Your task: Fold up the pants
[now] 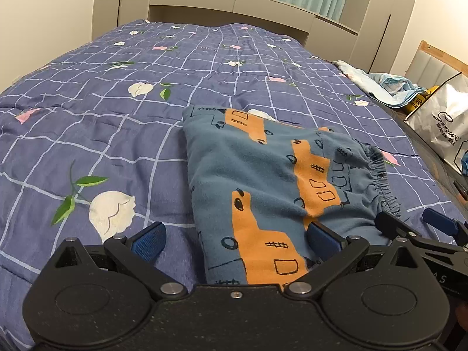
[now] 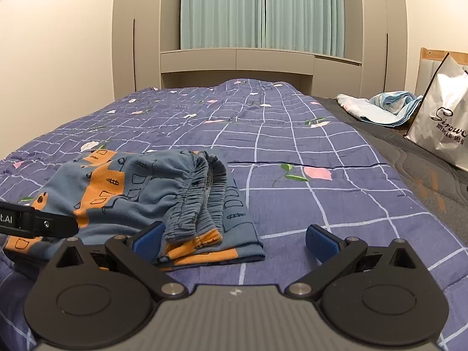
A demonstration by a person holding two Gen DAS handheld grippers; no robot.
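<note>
The pants (image 1: 263,193) lie on the bed's quilt (image 1: 117,122) as a compact folded bundle, blue fleece with orange blocks, the gathered waistband (image 2: 201,193) stacked in layers on the side away from the wall and facing the paper bag. Judging by those doubled layers and the squared outline, most of the folding looks done; what seems left is at most one more fold or a smoothing of the slightly puffed top layer, and then letting the bundle rest. The left tongs (image 1: 234,239) stand wide with nothing between them, straddling the near end of the pants with one blue pad against the cloth. The right tongs (image 2: 234,239) are also spread wide and hold nothing; one pad sits just beside the waistband corner, the other over bare quilt. Beyond the pants, toward the bed's far side, a crumpled light blue cloth (image 2: 386,105) lies near a white paper bag (image 2: 444,117), well apart from the bundle.
</note>
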